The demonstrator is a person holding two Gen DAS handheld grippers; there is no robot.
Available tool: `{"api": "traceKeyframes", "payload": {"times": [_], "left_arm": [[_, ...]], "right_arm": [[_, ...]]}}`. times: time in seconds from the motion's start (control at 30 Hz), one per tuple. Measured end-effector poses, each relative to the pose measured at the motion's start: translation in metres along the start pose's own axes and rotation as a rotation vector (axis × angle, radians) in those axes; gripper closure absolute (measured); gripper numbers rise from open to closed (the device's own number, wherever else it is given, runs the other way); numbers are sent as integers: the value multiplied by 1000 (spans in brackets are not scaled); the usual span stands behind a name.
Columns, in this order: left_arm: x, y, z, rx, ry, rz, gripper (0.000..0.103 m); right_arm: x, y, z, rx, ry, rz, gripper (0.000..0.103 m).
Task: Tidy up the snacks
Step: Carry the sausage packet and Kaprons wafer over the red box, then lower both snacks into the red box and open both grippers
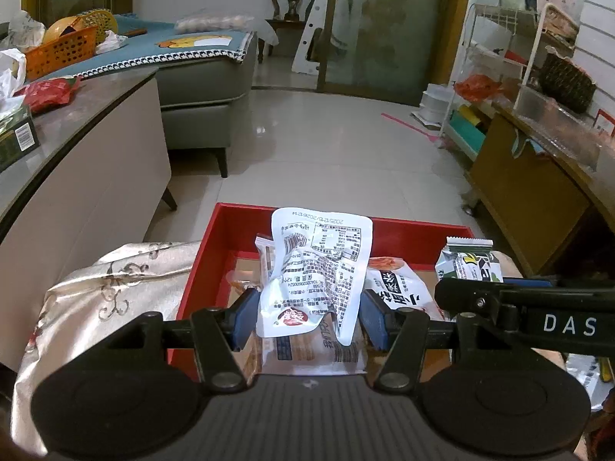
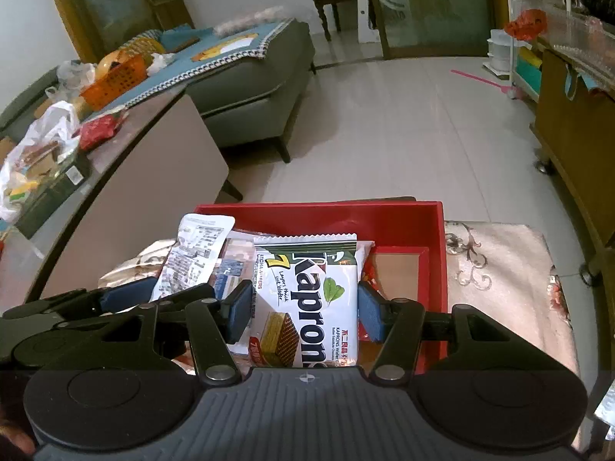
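Left wrist view: my left gripper (image 1: pixel 307 317) pinches a crumpled white packet (image 1: pixel 317 269) above the red box (image 1: pixel 230 226); a few packets already lie inside.
Right wrist view: my right gripper (image 2: pixel 303 313) pinches a wafer pack (image 2: pixel 311 299) over the same red box (image 2: pixel 438 269), whose right part looks bare.
Progress: partly done, I judge; both held snacks are not yet set down.
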State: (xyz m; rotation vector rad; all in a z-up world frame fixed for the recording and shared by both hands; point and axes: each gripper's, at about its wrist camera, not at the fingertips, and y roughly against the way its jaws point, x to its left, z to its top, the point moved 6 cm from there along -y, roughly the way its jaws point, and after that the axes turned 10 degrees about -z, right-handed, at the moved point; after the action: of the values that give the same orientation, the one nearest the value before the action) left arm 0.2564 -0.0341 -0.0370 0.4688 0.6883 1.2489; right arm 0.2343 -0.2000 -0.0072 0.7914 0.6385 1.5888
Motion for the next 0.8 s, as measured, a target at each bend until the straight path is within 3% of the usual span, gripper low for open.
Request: {"api": "traceKeyframes", "payload": {"times": [0.8], "left_arm": [[10, -42, -14, 80, -15, 59, 53]], "right_arm": [[5, -50, -6, 78, 56, -69, 38]]}}
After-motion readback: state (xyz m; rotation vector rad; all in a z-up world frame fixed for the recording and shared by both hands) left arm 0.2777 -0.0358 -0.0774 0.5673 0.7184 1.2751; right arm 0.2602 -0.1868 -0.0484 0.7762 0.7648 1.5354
